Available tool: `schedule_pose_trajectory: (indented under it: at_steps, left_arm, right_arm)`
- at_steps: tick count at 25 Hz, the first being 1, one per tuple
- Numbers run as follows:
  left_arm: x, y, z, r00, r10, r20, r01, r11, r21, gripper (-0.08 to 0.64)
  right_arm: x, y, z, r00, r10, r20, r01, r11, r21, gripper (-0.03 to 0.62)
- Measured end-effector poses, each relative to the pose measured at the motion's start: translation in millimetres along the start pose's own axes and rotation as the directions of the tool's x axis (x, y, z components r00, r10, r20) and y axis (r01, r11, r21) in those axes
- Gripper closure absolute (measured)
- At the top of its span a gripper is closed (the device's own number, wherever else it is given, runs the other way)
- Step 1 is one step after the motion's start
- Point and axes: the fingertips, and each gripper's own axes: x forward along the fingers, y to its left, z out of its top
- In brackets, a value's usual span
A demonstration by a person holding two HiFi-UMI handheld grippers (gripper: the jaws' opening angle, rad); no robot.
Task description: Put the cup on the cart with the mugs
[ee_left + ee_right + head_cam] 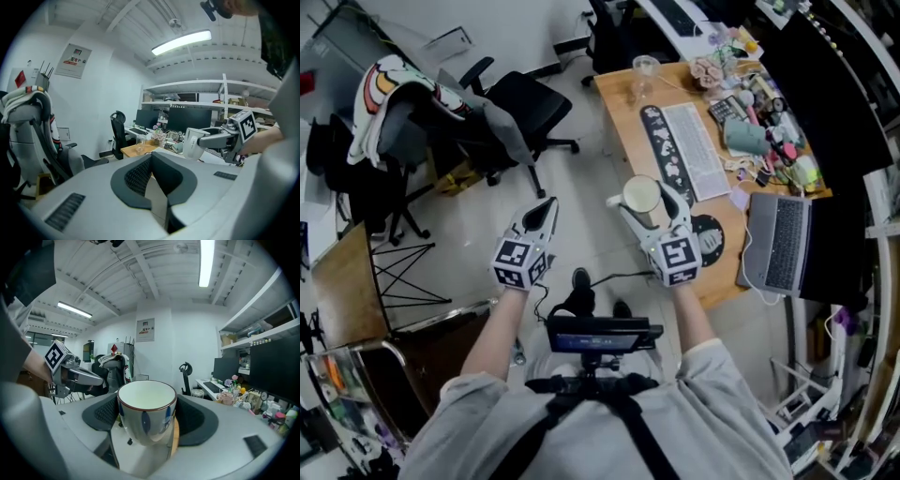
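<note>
My right gripper (pixel 643 199) clamps cup (pixel 146 413) by desk (pixel 623 141) edge. Left gripper (pixel 547 208) jaws together, empty. Open floor (pixel 586 178) between desk and chair (pixel 525 103).

1. We wear a grey fabric shirt (pixel 712 412) under black harness straps (pixel 546 427).
2. A black boxy device (pixel 602 333) is mounted on our chest.
3. Our white-and-grey plastic left gripper (pixel 546 208) and matching right gripper (pixel 642 199) each bear a cube of black-and-white square markers.

I count two grippers, the left gripper (pixel 549 204) and the right gripper (pixel 640 195), and one cup (pixel 641 197). The desk (pixel 623 122) on the right holds one glass (pixel 645 70), one keyboard (pixel 696 150) and one laptop (pixel 778 244). There are three office chairs (pixel 530 108).
</note>
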Motion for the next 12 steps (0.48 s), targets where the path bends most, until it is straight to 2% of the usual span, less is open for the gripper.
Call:
schedule_pose_trajectory:
  at_steps: [5, 12]
  left_arm:
    - [-42.8, -47.1, -18.8, 0.997, 0.075, 0.006, -0.075, 0.997, -0.011, 0.559]
    - [-109.4, -94.4, -48.2, 0.980, 0.201, 0.013, -0.200, 0.979, -0.049, 0.558]
  right_arm:
    - [-43.2, 20.5, -10.0, 0.996, 0.087, 0.014, -0.087, 0.996, -0.011, 0.213]
    - [-99.2, 54.7, -27.3, 0.980, 0.200, 0.020, -0.199, 0.979, -0.035, 0.213]
